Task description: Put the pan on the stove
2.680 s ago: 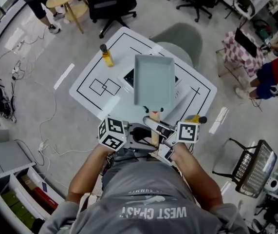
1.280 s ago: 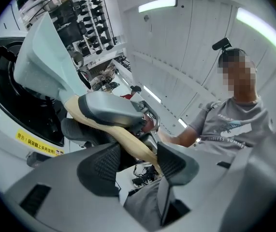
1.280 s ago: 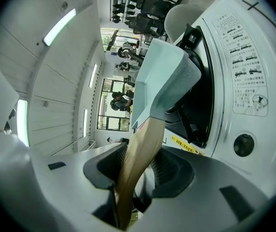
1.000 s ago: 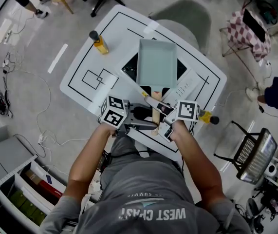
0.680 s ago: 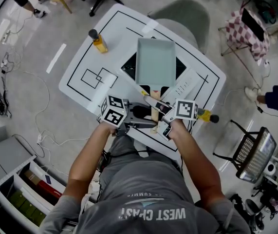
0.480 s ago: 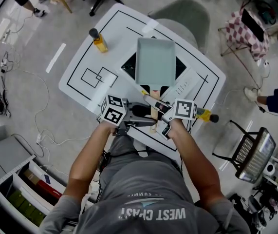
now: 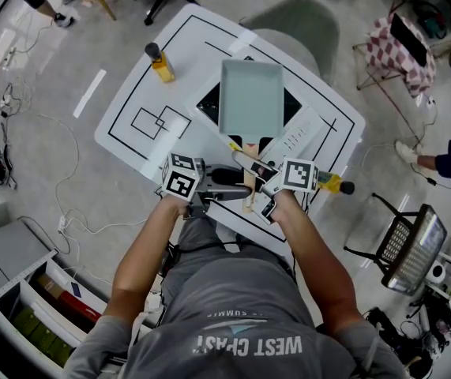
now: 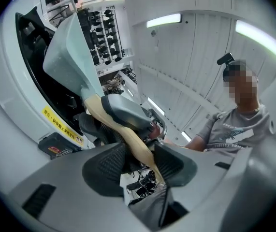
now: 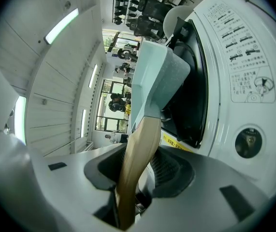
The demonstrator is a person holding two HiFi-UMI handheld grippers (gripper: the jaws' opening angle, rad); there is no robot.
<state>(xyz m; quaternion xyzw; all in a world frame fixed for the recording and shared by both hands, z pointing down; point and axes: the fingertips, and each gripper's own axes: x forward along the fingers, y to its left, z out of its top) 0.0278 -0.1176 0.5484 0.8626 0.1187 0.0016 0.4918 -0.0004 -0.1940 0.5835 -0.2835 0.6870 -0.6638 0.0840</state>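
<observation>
Pan (image 7: 250, 97) on stove (image 7: 208, 105), white lined table (image 7: 142, 93), grey workroom floor with cables.
Head view: bottle (image 7: 160, 63) stands far left. Left gripper view: left gripper (image 8: 138, 162), jaws just closing, loosely flanks the wooden handle (image 8: 130, 143). Right gripper view: right gripper (image 9: 138, 170) clamps it.

Pale teal pan (image 7: 250, 97), tan handle (image 9: 138, 153), black stove (image 7: 208, 106), black-lined white table (image 7: 142, 93).

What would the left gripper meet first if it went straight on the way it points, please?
The handle: it already crosses between the left gripper's jaws, which have just been closing but seem not yet clamped. Close behind, though depth is unclear, sits the right gripper, gripping that handle.
</observation>
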